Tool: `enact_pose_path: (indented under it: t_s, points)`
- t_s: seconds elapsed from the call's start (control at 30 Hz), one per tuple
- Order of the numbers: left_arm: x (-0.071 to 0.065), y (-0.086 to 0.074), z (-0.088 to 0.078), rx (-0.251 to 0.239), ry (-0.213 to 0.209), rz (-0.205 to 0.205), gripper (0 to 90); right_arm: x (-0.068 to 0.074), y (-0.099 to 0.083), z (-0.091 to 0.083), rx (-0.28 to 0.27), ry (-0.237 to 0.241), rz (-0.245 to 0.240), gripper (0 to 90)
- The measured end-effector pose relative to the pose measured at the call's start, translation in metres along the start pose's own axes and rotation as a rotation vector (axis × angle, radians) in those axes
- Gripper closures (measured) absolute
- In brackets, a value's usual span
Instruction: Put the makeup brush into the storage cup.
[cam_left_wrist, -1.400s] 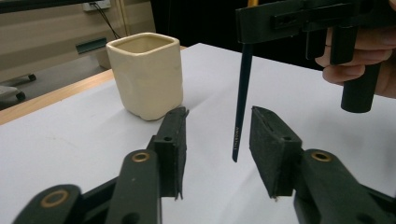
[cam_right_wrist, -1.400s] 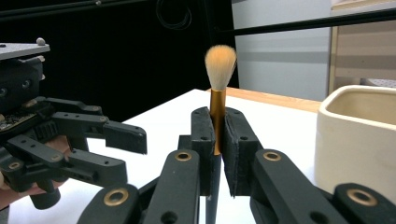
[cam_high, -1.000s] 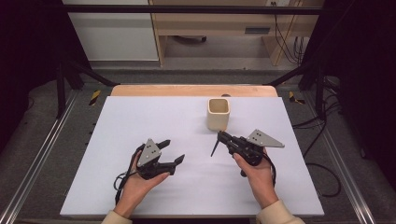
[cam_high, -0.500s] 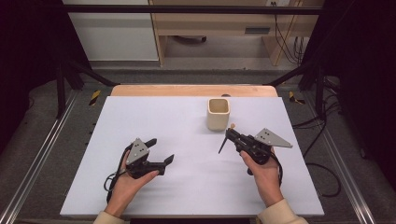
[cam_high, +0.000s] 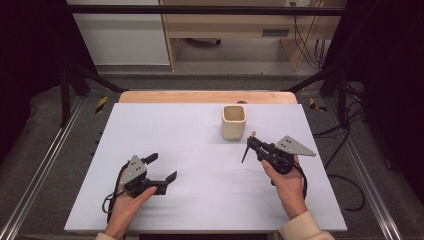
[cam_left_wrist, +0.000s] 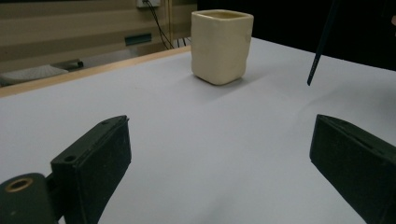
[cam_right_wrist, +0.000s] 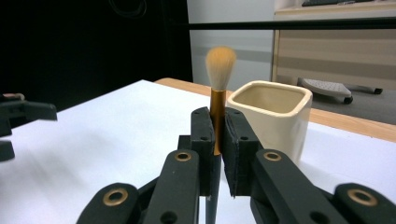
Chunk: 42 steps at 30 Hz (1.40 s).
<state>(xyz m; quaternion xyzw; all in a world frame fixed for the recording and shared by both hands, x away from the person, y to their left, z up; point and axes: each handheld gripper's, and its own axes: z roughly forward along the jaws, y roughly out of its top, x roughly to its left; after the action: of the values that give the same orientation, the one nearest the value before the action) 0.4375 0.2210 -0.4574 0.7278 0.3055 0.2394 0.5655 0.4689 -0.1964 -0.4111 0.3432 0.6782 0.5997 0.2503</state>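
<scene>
Item: brush, slim dark handle, gold ferrule, pale bristle tuft. Held upright-tilted in the right claw, pads pinching the ferrule, bristles up, handle tip hanging clear above the tabletop.

Item: cream square cup, upright, open mouth, just beyond the brush toward the far edge.

Item: left claw, jaws spread and just been opening, nothing between them, low over the near left tabletop, well apart from the cup.

Handling note: likely destination is the cup, though the handle tip's exact height is hard to judge. Lift the tip above the rim first, centre it over the mouth, lower handle-first, then release; avoid nudging the light cup sideways.
</scene>
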Motion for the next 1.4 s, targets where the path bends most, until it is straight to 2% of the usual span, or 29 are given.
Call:
enact_pose_path:
  t_s: [0.07, 0.17, 0.23, 0.33, 0.57, 0.87, 1.17, 1.4]
  points:
    - [0.002, -0.001, 0.0, -0.006, 0.001, 0.01, 4.9, -0.002, 0.002, 0.0, 0.015, -0.007, 0.007, 83.5]
    - [0.004, -0.002, -0.001, -0.002, 0.002, 0.003, 5.0, -0.005, 0.005, -0.001, 0.027, -0.011, 0.012, 83.5]
    - [0.005, -0.003, -0.001, 0.005, 0.002, -0.006, 5.1, -0.009, 0.008, -0.002, 0.04, -0.018, -0.001, 83.5]
    - [0.003, -0.002, -0.001, -0.017, 0.01, 0.022, 5.2, -0.015, 0.016, -0.003, 0.048, -0.03, -0.012, 83.5]
    - [-0.001, -0.004, 0.003, -0.015, -0.01, 0.018, 4.7, -0.023, 0.03, -0.002, 0.06, -0.04, -0.012, 83.5]
    - [-0.007, -0.002, 0.004, -0.028, -0.034, 0.042, 4.2, -0.033, 0.047, 0.003, 0.077, -0.052, -0.017, 83.5]
    - [-0.003, -0.001, -0.001, -0.045, -0.021, 0.039, 3.6, -0.035, 0.056, 0.01, 0.083, -0.047, -0.029, 83.5]
    - [0.002, 0.0, -0.014, -0.075, 0.009, 0.036, 3.4, -0.035, 0.063, 0.016, 0.08, -0.049, -0.031, 83.5]
